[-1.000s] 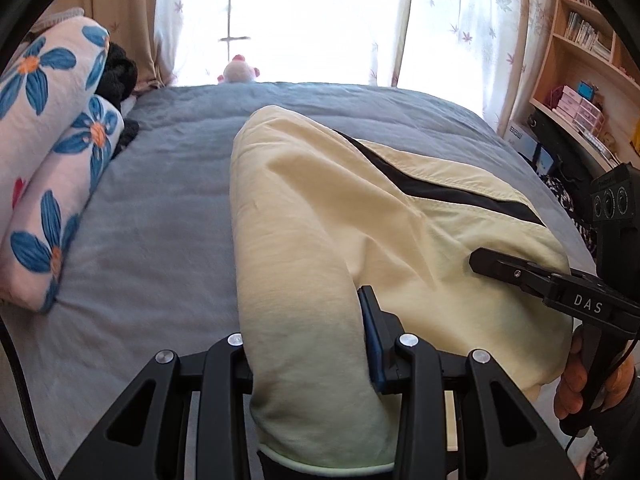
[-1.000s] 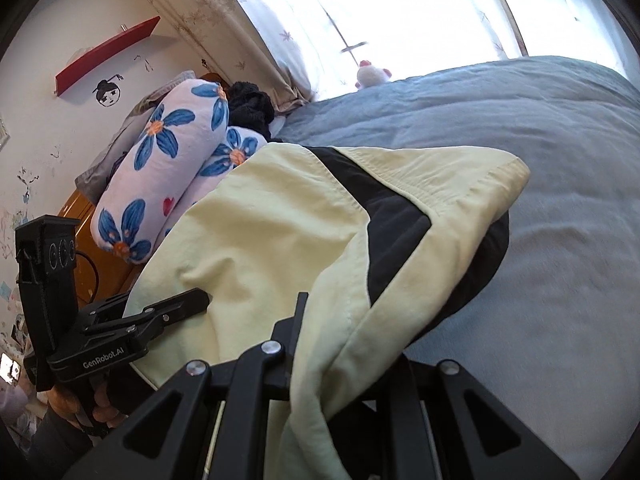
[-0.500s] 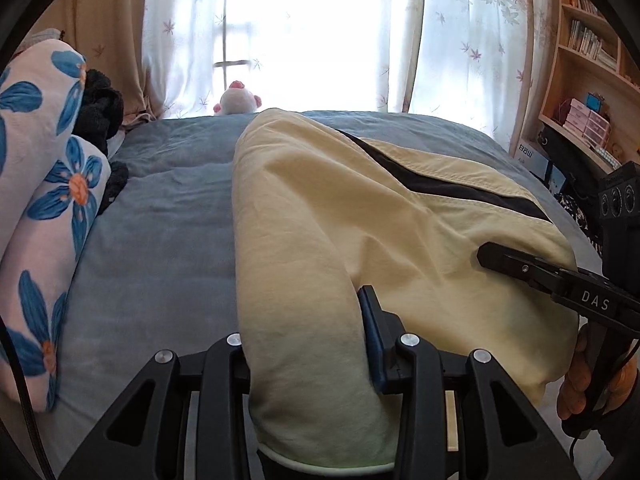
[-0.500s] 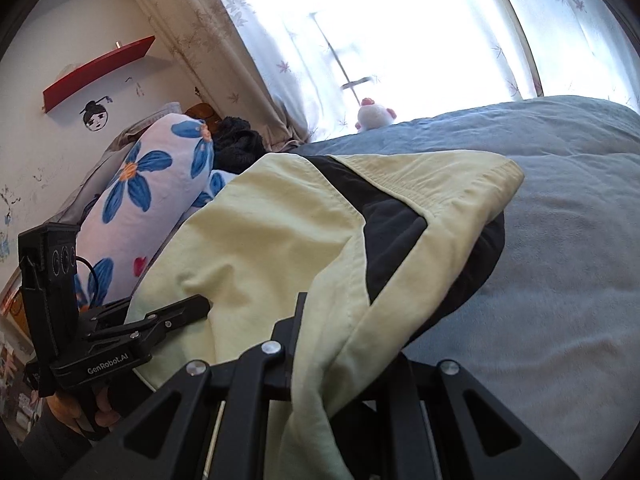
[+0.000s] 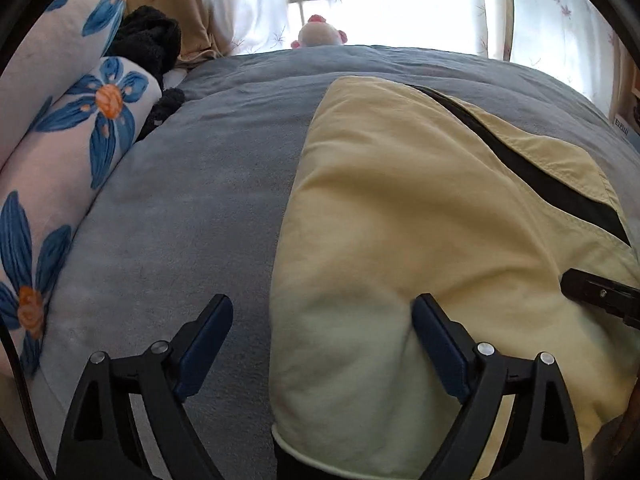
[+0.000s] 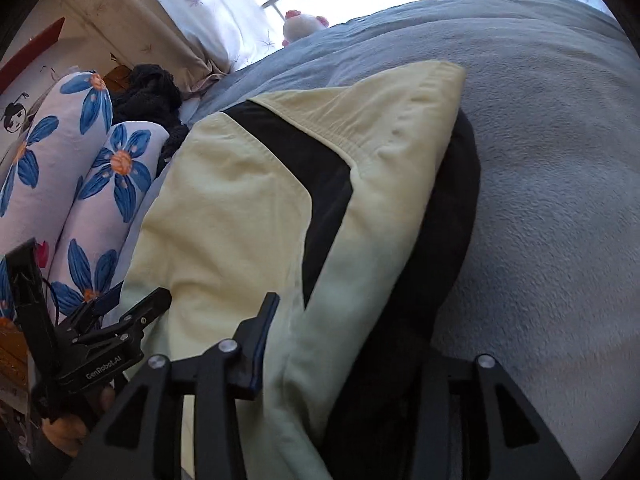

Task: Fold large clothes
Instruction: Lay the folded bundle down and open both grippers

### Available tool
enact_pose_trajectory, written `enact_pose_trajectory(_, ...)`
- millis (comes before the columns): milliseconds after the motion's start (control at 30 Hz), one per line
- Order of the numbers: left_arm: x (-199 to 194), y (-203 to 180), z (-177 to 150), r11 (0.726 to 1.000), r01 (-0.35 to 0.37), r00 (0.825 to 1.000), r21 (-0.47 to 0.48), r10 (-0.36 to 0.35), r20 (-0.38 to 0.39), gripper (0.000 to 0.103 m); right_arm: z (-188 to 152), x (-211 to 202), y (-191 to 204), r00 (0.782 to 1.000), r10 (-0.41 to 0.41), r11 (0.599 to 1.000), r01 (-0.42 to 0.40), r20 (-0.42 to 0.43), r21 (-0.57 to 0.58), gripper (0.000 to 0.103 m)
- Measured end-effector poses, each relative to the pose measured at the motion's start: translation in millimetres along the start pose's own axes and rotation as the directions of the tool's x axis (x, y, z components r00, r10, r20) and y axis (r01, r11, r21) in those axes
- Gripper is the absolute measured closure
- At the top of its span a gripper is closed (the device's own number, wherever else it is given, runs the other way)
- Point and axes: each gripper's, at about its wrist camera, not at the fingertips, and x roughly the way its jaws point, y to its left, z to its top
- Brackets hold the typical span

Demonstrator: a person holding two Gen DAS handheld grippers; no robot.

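Observation:
A pale yellow garment with black panels (image 5: 420,216) lies folded on the grey-blue bed (image 5: 192,216); it also shows in the right wrist view (image 6: 240,208). My left gripper (image 5: 322,324) is open, its fingers standing either side of the garment's near left edge. My right gripper (image 6: 356,336) is open over the garment's near right edge; only its left finger (image 6: 260,332) shows, the right one is hidden by cloth. Each gripper appears in the other's view: the right gripper (image 5: 596,292) and the left gripper (image 6: 128,320).
Floral blue and white pillows (image 5: 60,152) lie along the bed's left side, with a dark bundle (image 5: 148,44) behind them. A small pink and white plush toy (image 5: 320,34) sits at the far edge by the curtained window. The grey-blue blanket (image 6: 560,184) spreads to the right.
Both grippers have opened and let go of the garment, which now rests lower and flatter on the bed. Both views have tipped down towards the bed.

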Motion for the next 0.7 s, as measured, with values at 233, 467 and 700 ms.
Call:
enact_pose_trajectory(233,-45,10,-3,0.999,-0.021,0.998,-0.030,0.023,0.051,0.038,2,-54,-3,0.996,-0.065,0.997,0.066,0.054,-0.028,0.058)
enact_pose_trajectory(467,-71,-13,-12,0.999,0.033,0.999,-0.009,-0.033,0.031,0.081,-19,-103,50,0.934,-0.167,0.961,0.226,0.317,-0.160,0.067)
enact_pose_trajectory(700,-48,-37,-38,1.000,0.000,0.999,0.017,0.001,-0.034,0.081,-33,-43,34,0.961,-0.255,0.948,0.270,0.104,-0.167,0.103)
